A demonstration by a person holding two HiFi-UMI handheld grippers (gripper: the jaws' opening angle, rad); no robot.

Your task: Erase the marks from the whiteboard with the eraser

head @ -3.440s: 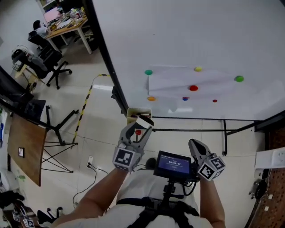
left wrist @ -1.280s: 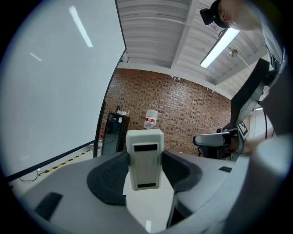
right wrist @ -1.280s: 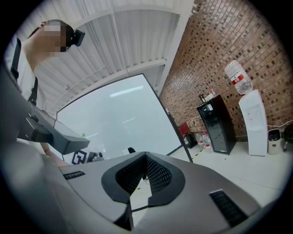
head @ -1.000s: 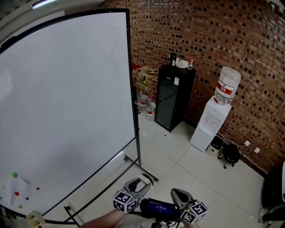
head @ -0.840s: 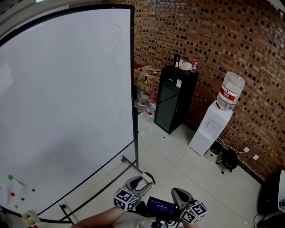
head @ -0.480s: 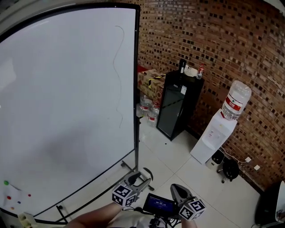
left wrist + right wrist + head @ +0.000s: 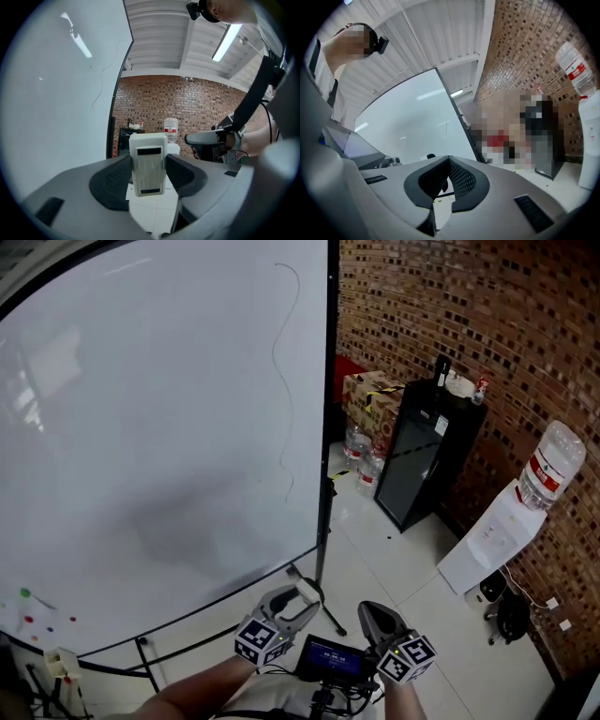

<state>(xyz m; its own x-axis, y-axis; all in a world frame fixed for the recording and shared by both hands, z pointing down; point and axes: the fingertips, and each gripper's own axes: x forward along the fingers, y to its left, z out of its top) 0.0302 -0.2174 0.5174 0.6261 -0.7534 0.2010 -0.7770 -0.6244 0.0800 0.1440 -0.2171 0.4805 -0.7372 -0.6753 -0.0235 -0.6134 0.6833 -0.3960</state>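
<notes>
The whiteboard (image 7: 159,427) fills the left of the head view, with a thin wavy pen line (image 7: 281,381) near its right edge and small coloured magnets (image 7: 25,593) at its lower left. My left gripper (image 7: 296,598) is low in that view, short of the board, shut on the white eraser (image 7: 309,589). The left gripper view shows the eraser (image 7: 149,150) upright between both pads, with the board (image 7: 56,93) to the left. My right gripper (image 7: 367,612) is beside it, its fingertips (image 7: 449,164) together with nothing between them.
Right of the board's black frame (image 7: 328,409) are cardboard boxes (image 7: 370,395), water bottles on the floor (image 7: 361,460), a black cabinet (image 7: 422,456) and a water dispenser (image 7: 506,521) against a brick wall (image 7: 487,324). A small screen (image 7: 330,659) sits between my hands.
The view has swung from the board's low magnets to its right side, and the frame edge and pen line have slid rightwards in the picture. Both grippers stay low; the eraser is still held.
</notes>
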